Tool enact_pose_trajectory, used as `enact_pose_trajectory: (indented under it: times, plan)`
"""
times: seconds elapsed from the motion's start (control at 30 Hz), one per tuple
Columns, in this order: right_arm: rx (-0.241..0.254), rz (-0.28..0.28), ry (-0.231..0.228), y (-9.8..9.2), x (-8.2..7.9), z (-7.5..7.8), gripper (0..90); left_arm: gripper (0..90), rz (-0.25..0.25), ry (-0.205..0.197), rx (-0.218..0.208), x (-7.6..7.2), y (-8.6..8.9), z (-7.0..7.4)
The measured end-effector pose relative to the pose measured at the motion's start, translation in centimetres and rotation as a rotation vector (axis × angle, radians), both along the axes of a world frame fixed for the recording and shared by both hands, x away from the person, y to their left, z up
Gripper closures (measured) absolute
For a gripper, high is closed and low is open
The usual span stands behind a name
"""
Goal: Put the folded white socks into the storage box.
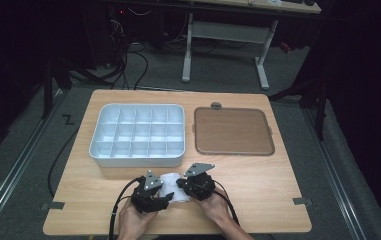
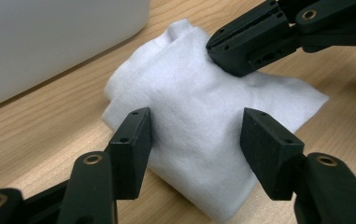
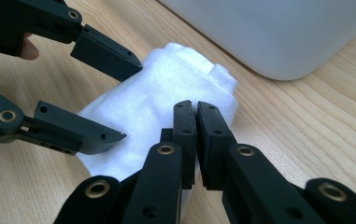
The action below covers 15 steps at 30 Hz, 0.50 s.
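A folded white cloth lies on the wooden table near its front edge, between my two grippers. My left gripper stands open, one jaw on each side of the cloth; the pads do not visibly squeeze it. My right gripper is shut, its jaws pinched on a thin fold at the cloth's edge. In the left gripper view the right gripper rests its tip on the far side of the cloth. The left gripper spans the cloth in the right gripper view.
A white tray with several compartments stands just behind the cloth, its wall close. A brown flat tray lies at the back right. A person's hands come in at the table's front edge.
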State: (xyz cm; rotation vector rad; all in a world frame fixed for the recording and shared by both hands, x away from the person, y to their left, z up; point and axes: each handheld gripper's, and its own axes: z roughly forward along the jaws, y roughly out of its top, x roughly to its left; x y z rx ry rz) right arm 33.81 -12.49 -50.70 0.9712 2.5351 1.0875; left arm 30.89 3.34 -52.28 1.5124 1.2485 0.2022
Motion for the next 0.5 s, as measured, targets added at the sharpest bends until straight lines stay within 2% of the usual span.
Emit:
enact_pose_trajectory:
  times: [0.2, 0.33, 0.5]
  plan:
    - [0.004, -0.004, -0.002, 0.12, 0.0, -0.26, 87.9, 43.7, -0.001, 0.002, -0.005, 0.25, 0.3, -0.11]
    - [0.014, -0.008, -0.002, 0.1, -0.05, -0.48, 88.1, 43.7, 0.003, 0.007, -0.027, 0.39, 0.57, -0.21]
    - [0.015, -0.012, -0.005, 0.22, -0.08, -0.56, 88.3, 44.1, 0.007, 0.01, -0.024, 0.54, 0.84, -0.19]
